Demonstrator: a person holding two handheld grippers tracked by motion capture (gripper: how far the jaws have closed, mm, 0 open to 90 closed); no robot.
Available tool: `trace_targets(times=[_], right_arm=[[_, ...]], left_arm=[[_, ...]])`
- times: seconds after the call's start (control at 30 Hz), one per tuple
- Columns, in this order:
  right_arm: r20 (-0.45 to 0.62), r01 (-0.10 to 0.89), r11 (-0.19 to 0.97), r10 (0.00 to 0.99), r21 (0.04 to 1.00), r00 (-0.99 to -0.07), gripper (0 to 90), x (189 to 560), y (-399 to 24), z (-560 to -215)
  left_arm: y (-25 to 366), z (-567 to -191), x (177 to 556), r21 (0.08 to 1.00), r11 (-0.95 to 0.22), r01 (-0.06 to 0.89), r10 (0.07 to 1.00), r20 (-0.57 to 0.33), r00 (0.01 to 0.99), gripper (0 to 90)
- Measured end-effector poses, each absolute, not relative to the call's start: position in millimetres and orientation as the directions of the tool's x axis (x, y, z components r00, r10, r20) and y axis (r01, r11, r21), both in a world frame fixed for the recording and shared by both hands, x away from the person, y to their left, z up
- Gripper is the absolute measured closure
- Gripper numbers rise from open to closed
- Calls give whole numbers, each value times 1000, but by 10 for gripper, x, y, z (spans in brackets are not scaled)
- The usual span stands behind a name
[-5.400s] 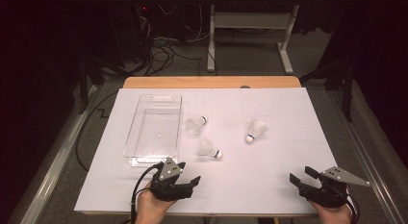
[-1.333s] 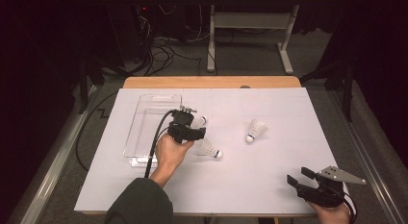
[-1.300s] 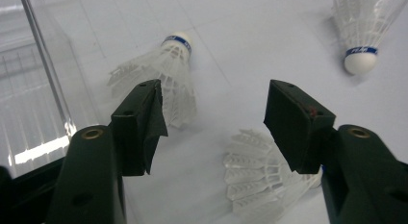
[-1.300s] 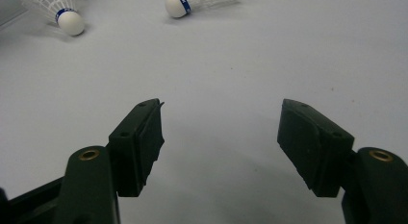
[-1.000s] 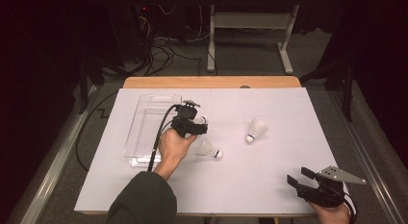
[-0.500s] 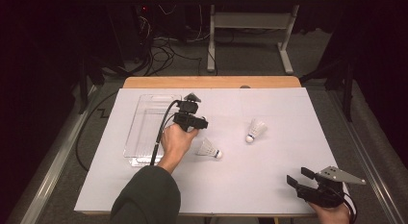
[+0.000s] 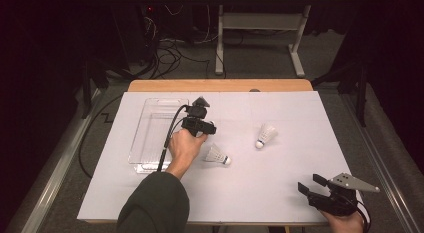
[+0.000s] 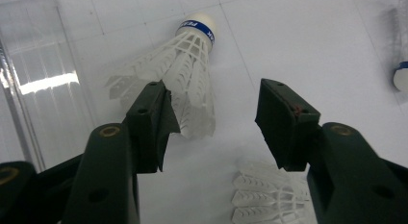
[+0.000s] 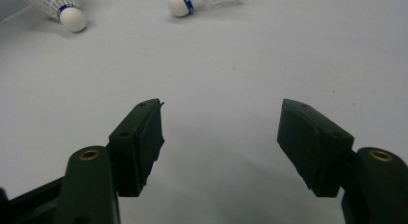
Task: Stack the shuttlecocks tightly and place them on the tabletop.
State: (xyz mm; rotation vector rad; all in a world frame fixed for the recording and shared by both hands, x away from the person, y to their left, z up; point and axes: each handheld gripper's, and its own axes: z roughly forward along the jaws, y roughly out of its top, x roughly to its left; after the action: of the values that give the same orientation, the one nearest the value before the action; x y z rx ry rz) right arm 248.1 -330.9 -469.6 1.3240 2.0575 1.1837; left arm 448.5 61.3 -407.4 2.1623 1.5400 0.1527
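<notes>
The white table (image 7: 280, 193) was brightly lit from above while the room behind stayed dark. Glare streaked the clear tray (image 8: 43, 82) (left gripper view), and near jaws looked soft, slightly blurred.

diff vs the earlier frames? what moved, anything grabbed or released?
The left gripper went from the near edge of the table out to the shuttlecock beside the clear tray. Its jaws have just been closing around that shuttlecock, the pads not yet pressing on it. Nothing grabbed or released. Unchanged: right gripper open at the near right, middle shuttlecock and right shuttlecock where they lay, tray in place.
</notes>
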Motion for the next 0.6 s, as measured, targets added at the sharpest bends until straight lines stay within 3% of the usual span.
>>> trace_targets(times=[0.6], right_arm=[[96, 526, 181, 884, 831, -457, 332, 2476, -3318, -4697]], left_arm=[[577, -4136, 4523, 429, -286, 857, 907, -167, 387, 688]])
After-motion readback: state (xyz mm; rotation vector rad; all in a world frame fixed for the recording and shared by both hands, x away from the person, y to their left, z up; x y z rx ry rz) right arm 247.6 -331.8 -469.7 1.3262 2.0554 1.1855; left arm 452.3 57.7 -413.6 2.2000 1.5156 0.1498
